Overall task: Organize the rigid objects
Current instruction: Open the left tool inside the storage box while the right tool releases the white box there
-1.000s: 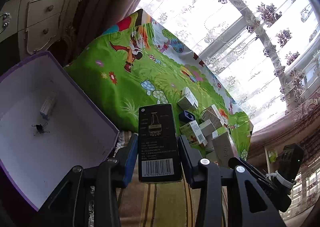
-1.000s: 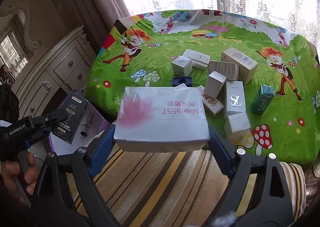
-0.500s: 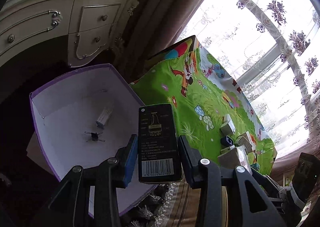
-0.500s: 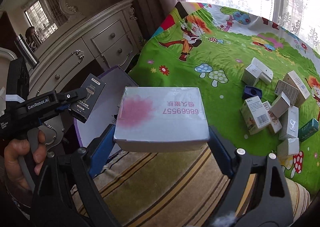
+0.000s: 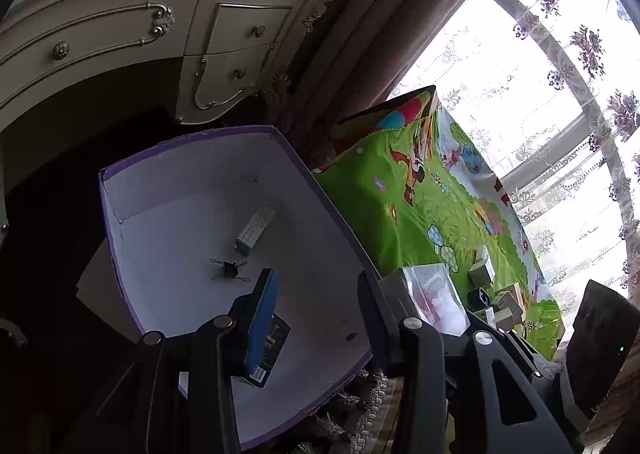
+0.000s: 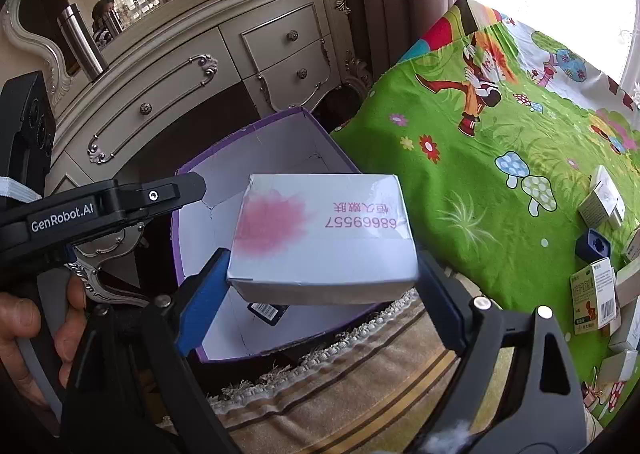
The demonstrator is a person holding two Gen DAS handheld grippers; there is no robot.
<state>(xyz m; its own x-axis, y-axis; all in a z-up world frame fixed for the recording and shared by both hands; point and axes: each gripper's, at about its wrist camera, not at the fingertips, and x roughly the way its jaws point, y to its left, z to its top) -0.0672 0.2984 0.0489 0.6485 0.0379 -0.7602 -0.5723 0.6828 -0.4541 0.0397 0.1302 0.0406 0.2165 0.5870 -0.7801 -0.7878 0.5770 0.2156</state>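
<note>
My left gripper [image 5: 314,282] hangs over the purple-rimmed storage box [image 5: 192,137]. Its jaws are opening and nothing is between them. The black carton [image 5: 276,338] lies loose on the box's white floor, partly behind the left finger. My right gripper [image 6: 322,266] is shut on a white carton with a pink blot [image 6: 324,234], held over the near right part of the storage box [image 6: 256,129]. The black carton [image 6: 267,310] shows under it. In the left wrist view the white carton [image 5: 432,294] appears at the right.
A small white carton [image 5: 256,230] and a binder clip [image 5: 229,269] lie in the storage box. Several small boxes [image 6: 596,294] sit on the green cartoon cloth [image 6: 480,173]. A cream dresser [image 5: 160,33] stands behind. A striped cushion [image 6: 360,382] lies below.
The black carton has left my left gripper and dropped into the storage box. Both grippers swung left toward the box, and the right one brought the white carton over it.
</note>
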